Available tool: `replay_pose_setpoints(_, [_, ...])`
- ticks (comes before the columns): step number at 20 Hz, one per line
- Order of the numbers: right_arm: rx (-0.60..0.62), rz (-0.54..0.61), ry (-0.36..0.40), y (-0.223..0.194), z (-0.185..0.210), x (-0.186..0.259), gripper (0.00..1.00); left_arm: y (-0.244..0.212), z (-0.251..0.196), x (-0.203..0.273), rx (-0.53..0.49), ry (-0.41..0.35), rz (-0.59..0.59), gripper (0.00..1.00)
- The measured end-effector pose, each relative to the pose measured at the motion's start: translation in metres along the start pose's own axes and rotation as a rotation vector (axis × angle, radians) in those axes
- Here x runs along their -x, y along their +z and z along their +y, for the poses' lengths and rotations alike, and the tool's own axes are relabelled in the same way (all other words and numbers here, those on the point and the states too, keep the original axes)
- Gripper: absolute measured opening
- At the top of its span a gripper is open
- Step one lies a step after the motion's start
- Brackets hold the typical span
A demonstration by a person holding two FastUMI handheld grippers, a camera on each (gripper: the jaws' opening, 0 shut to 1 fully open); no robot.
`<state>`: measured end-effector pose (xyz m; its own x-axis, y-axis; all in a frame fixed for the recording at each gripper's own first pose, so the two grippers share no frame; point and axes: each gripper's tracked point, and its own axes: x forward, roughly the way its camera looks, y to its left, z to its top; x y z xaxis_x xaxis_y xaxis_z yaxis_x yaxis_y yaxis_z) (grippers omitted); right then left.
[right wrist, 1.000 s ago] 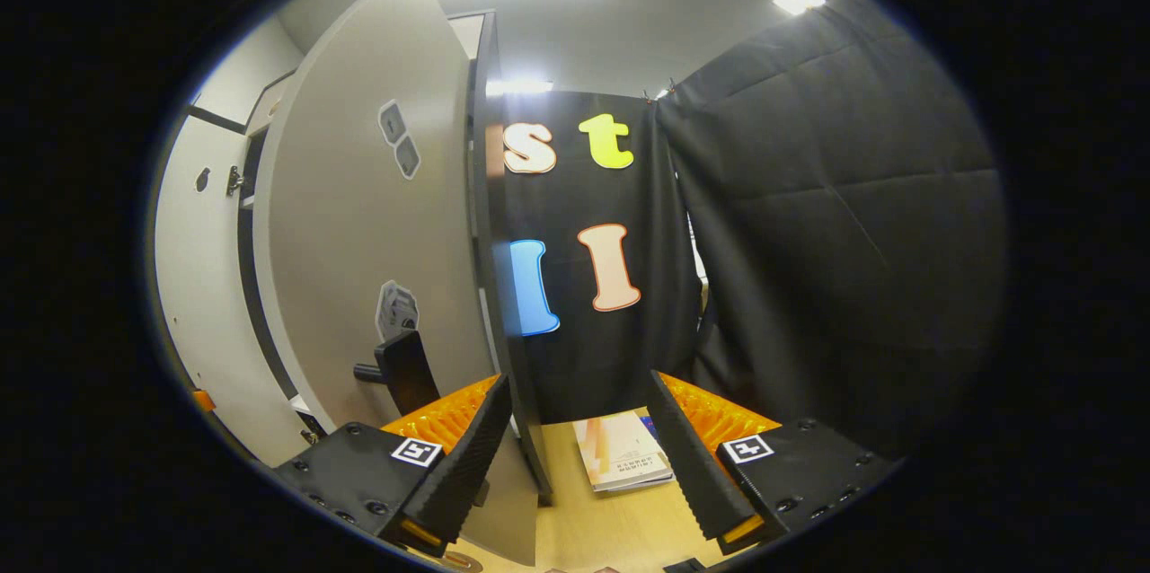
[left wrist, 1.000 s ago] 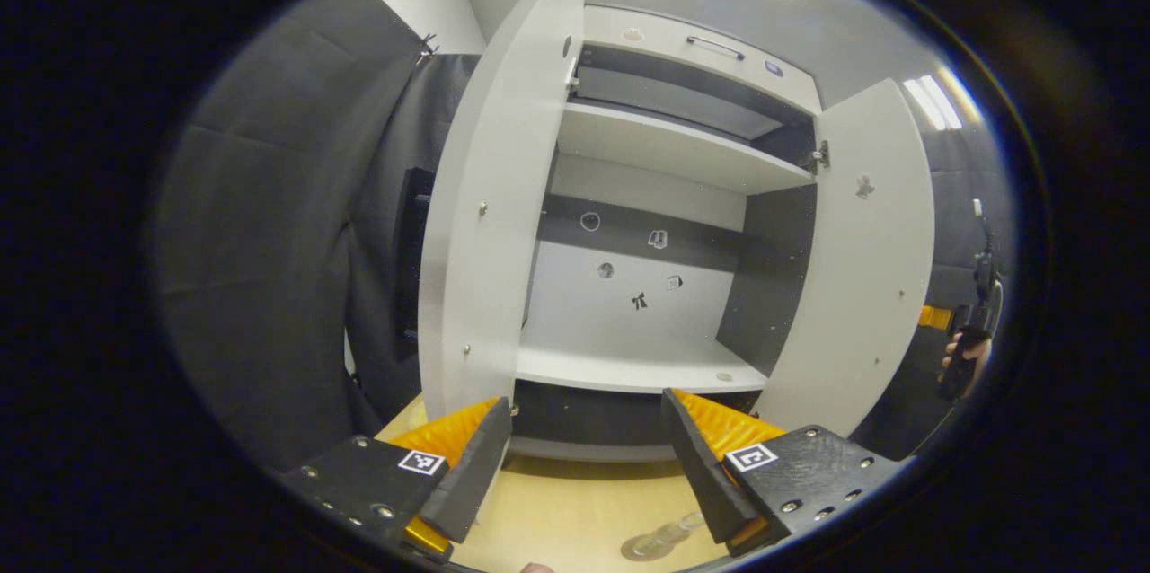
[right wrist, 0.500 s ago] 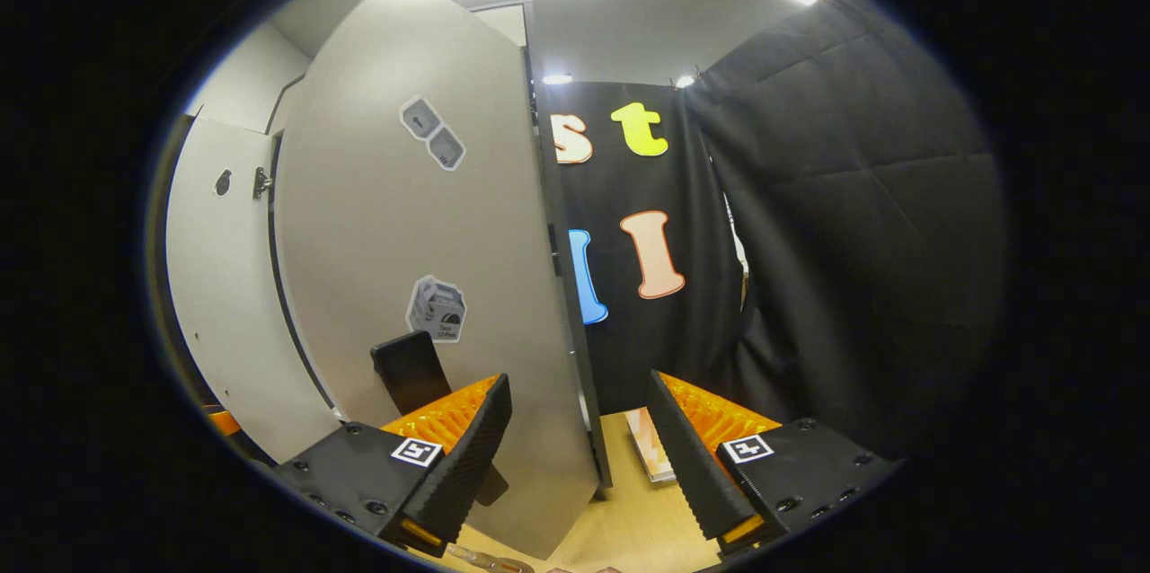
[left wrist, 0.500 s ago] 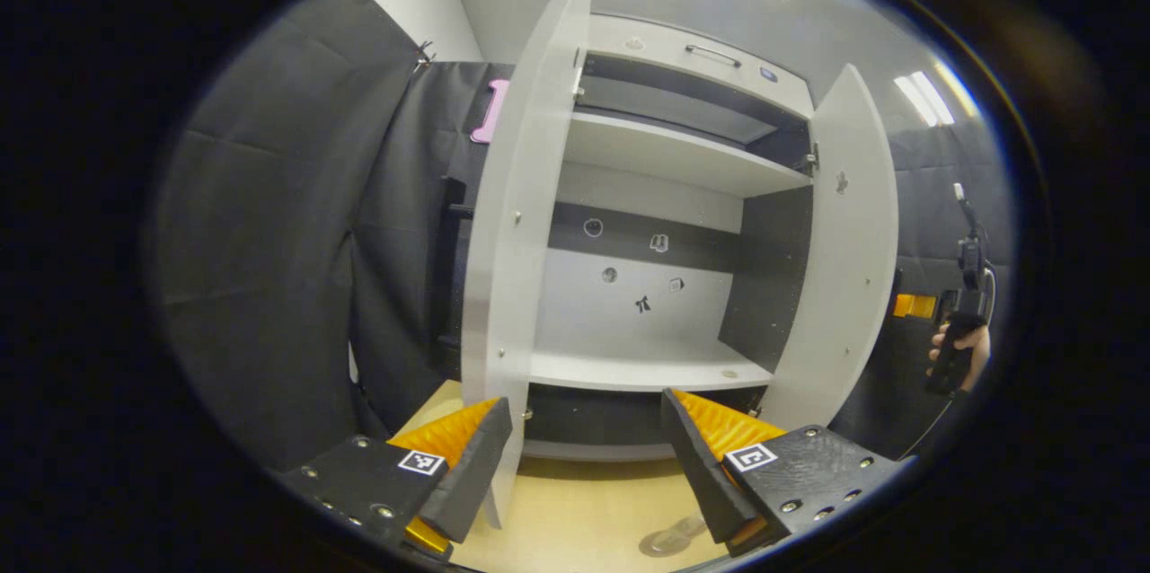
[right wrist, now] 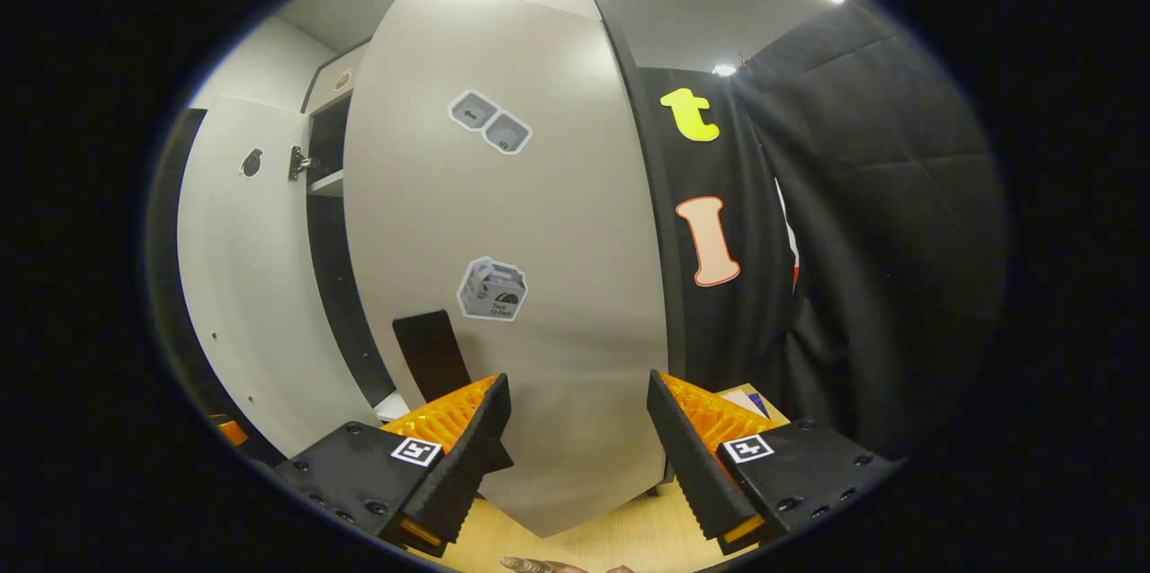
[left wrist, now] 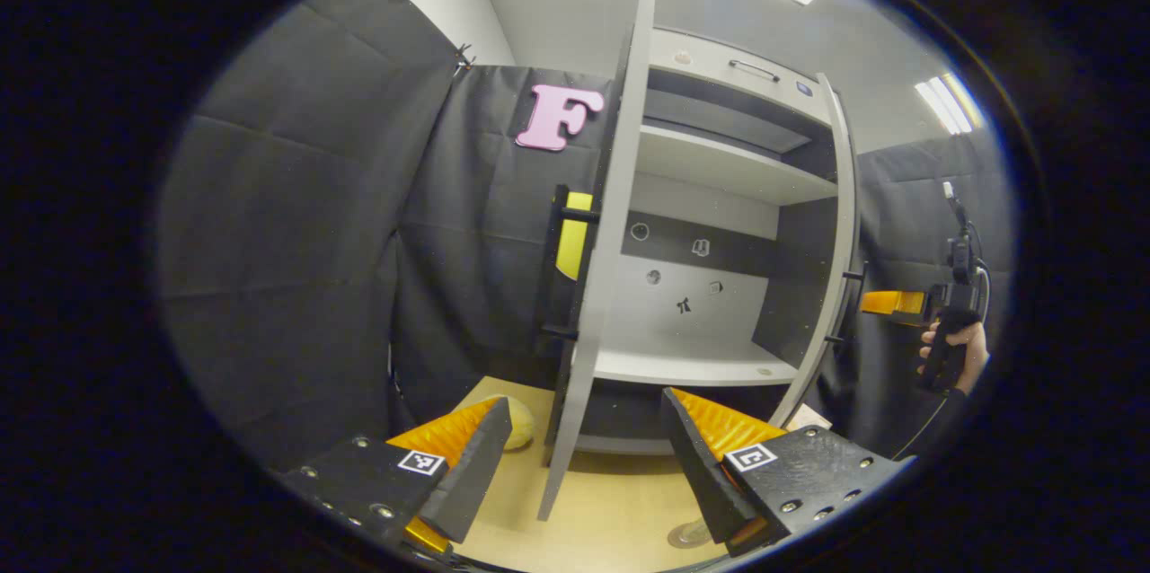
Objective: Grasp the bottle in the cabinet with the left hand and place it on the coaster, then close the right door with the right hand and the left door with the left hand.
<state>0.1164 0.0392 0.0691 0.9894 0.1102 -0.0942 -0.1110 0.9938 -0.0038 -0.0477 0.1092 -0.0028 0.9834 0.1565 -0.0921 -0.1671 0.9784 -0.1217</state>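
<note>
On the wooden counter (left wrist: 611, 519), low in the left gripper view, a see-through thing by the right finger may be the bottle (left wrist: 690, 534); it is hard to tell. Both left tongs (left wrist: 584, 456) and right tongs (right wrist: 575, 447) are apart, holding nothing. Right tongs face the right door (right wrist: 539, 286). Left door (left wrist: 602, 268) stands edge-on, cabinet (left wrist: 719, 196) open behind.

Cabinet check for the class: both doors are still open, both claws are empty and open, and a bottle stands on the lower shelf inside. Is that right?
Not quite. In the left gripper view the lower shelf of the cabinet holds no bottle. The rest stands: the left door and right door are open, and the left claw and right claw are open with nothing between their fingers.
</note>
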Motion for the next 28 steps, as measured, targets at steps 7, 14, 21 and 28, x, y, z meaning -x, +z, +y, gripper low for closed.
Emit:
replay_pose_setpoints(7, [0.004,0.028,-0.029,-0.019,0.001,0.014,0.98,0.009,0.060,-0.002,0.040,0.074,-0.013,0.97])
replay_pose_setpoints(14, [-0.011,0.063,-0.084,-0.045,-0.016,0.033,0.98,0.045,0.119,-0.019,0.016,0.124,-0.083,1.00])
replay_pose_setpoints(21, [-0.063,0.092,-0.107,-0.068,-0.027,0.048,0.98,0.093,0.136,-0.063,-0.027,0.063,-0.145,1.00])
replay_pose_setpoints(28, [-0.070,0.118,-0.118,-0.081,-0.031,0.059,0.98,0.123,0.110,-0.102,-0.088,-0.033,-0.169,0.97])
